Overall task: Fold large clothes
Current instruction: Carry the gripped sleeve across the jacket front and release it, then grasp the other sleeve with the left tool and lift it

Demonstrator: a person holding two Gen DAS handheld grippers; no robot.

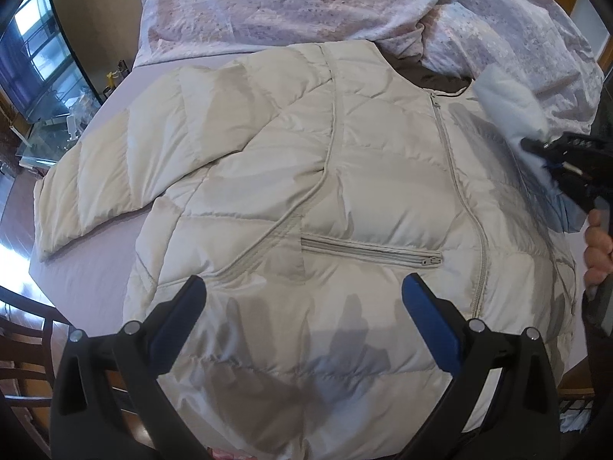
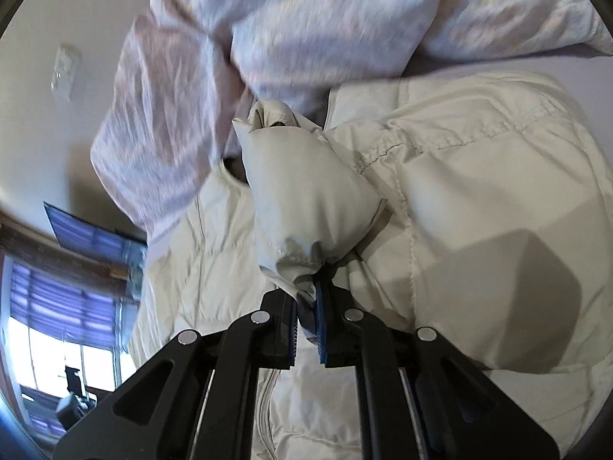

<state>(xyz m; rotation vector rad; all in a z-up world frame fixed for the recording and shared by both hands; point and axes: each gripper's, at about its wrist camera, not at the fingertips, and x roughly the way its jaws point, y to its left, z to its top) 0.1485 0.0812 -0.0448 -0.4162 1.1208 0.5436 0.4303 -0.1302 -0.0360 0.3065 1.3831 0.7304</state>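
A cream puffer jacket (image 1: 306, 176) lies front up on a lavender bed sheet, zipped, its left sleeve (image 1: 115, 168) spread out to the left. My left gripper (image 1: 302, 295) is open and empty, hovering above the jacket's lower front near the pocket zipper (image 1: 367, 257). My right gripper (image 2: 306, 299) is shut on the cuff end of the jacket's right sleeve (image 2: 306, 191) and holds it lifted above the jacket body (image 2: 479, 191). In the left wrist view the right gripper (image 1: 551, 153) shows at the right edge with the blurred sleeve.
A patterned lavender duvet (image 1: 306, 4) is bunched at the head of the bed behind the jacket. The bed's edge (image 1: 46, 287) runs at the left, with wooden chairs (image 1: 27, 345) below it. A TV (image 1: 30, 53) and a glass table stand far left.
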